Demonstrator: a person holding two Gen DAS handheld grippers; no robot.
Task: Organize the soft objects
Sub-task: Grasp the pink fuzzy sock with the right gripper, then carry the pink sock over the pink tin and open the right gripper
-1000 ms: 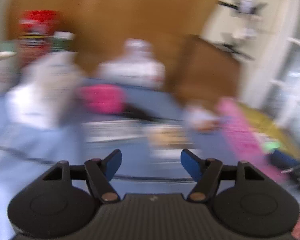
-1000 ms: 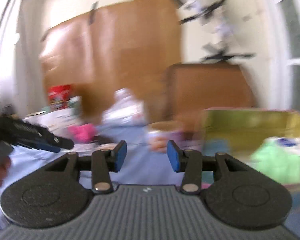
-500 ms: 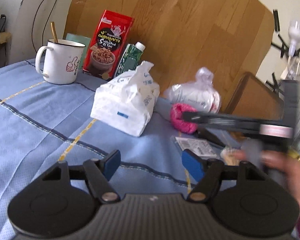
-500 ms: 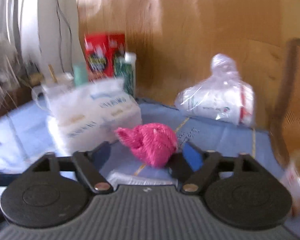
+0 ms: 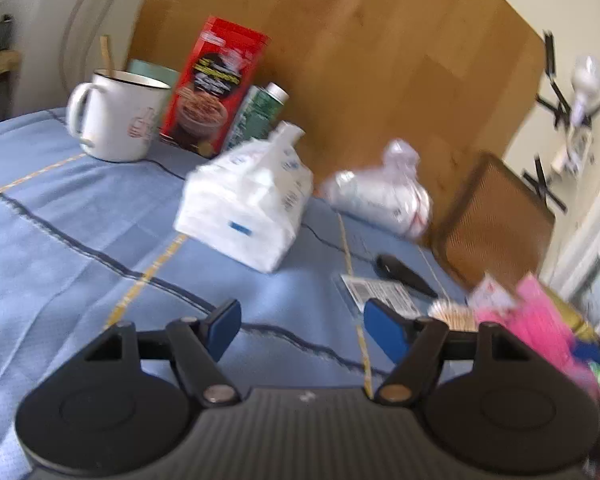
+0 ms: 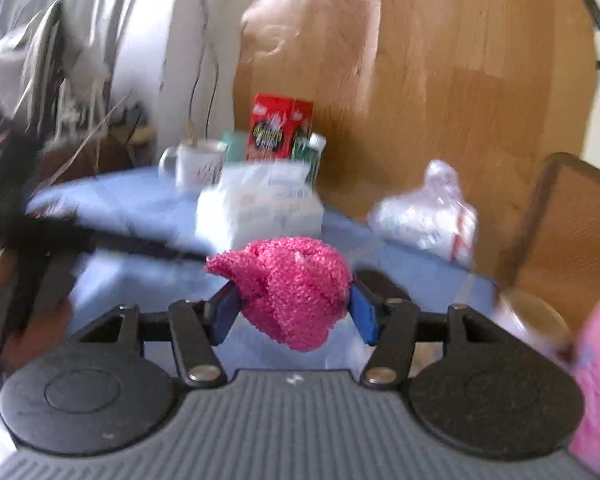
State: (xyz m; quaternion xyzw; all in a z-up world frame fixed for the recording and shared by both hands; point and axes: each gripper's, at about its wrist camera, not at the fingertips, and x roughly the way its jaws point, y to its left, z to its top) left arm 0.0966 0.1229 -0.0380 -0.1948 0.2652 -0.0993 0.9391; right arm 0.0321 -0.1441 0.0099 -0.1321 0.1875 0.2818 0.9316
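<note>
The right gripper (image 6: 292, 314) has its 2 blue pads squeezed on the pink knitted ball (image 6: 288, 292), holding it up above the blue cloth (image 6: 148, 204); it looks light, soft and squashy, so a grip around its fat middle should hold it; the left gripper (image 5: 302, 330) has its jaws wide apart, holding nothing, near the white tissue pack (image 5: 248, 208).
</note>
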